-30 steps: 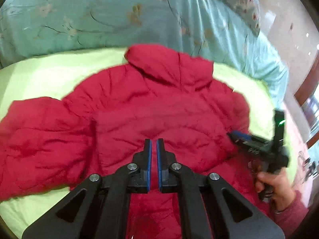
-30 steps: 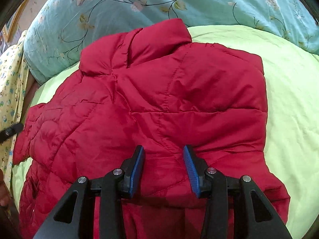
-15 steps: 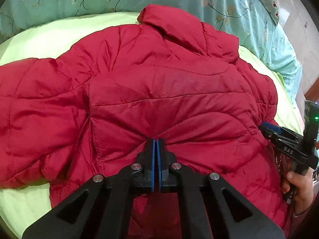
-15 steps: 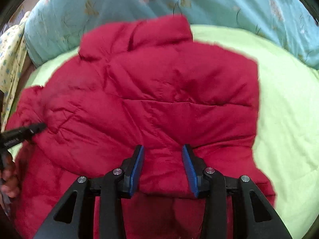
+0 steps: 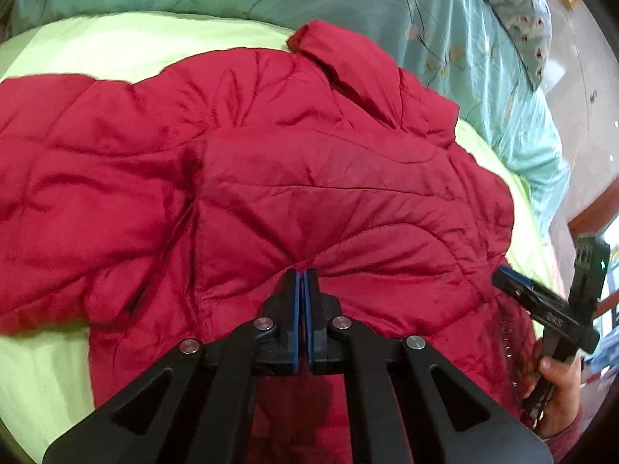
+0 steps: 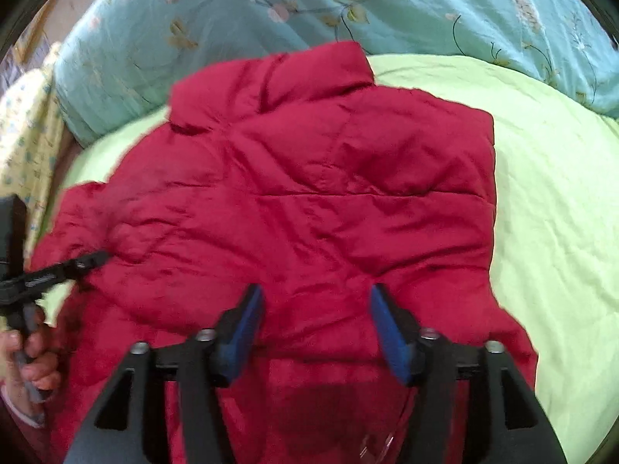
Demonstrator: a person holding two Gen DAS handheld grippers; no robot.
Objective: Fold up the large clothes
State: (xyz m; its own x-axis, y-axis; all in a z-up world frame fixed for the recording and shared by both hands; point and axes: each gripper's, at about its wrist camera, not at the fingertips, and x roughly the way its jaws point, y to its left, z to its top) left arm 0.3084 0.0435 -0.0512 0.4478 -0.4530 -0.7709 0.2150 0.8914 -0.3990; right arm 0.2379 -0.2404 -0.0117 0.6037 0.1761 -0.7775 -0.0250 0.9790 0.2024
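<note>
A red puffer jacket (image 5: 309, 178) lies back-up on the lime-green bed sheet (image 5: 116, 46), collar toward the pillows. Its right side is folded in to a straight edge (image 6: 493, 193). My left gripper (image 5: 303, 272) is shut, pinching a pucker of the jacket's lower back, with creases running out from the tips. It also shows at the left of the right wrist view (image 6: 96, 259), held by a hand. My right gripper (image 6: 315, 301) hovers over the jacket's (image 6: 309, 212) hem. Its jaws are opening and the blue pads press on nothing. In the left wrist view it (image 5: 503, 274) sits at the jacket's right edge.
Teal floral bedding (image 6: 309, 4) is bunched along the head of the bed behind the collar. A yellow patterned cloth (image 6: 27, 147) lies at the far left. The jacket's left sleeve (image 5: 58, 193) spreads out sideways. Bare green sheet (image 6: 561, 212) lies right of the jacket.
The left jaws went from slightly apart to shut on jacket fabric, and that gripper came down closer to the jacket. The right jaws spread much wider.
</note>
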